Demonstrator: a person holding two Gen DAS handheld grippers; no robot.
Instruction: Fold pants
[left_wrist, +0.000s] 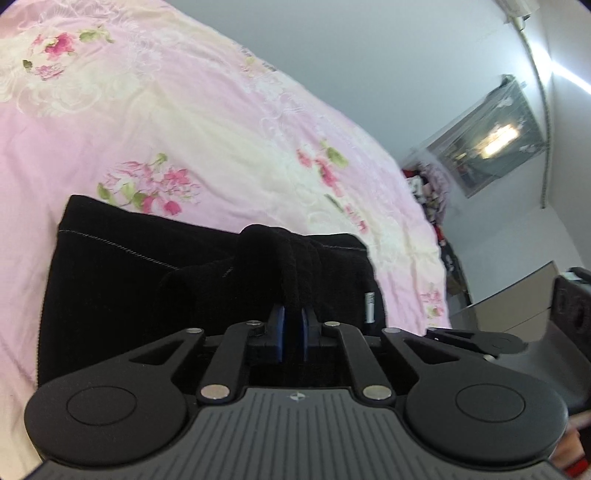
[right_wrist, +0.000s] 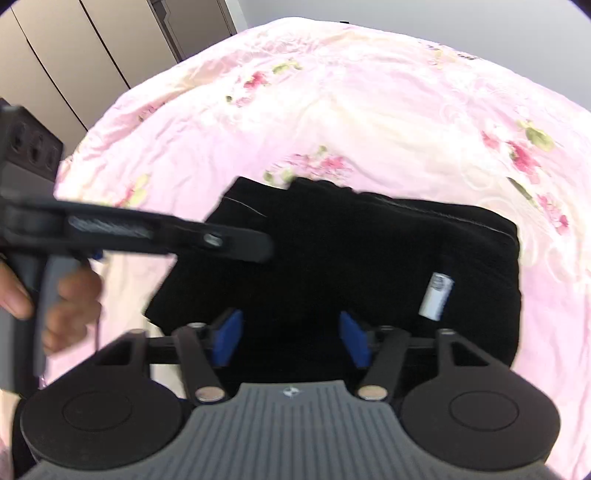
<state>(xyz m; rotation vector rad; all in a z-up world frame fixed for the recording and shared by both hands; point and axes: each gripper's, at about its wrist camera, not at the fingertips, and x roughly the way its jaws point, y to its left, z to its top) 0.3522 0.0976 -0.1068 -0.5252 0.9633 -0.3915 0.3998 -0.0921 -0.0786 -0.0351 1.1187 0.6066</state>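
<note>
Black pants lie folded into a compact block on the pink floral bedspread. My left gripper is shut on a bunched ridge of the black cloth that rises between its blue pads. In the right wrist view the same pants fill the middle, a white label showing on their right side. My right gripper hangs above them, open, its blue pads well apart with only dark cloth below. The left gripper's body crosses the left of that view, held by a hand.
The bedspread spreads wide beyond the pants. Wardrobe doors stand at the upper left of the right wrist view. A grey wall, a glass-fronted window and piled clothes lie past the bed's right edge.
</note>
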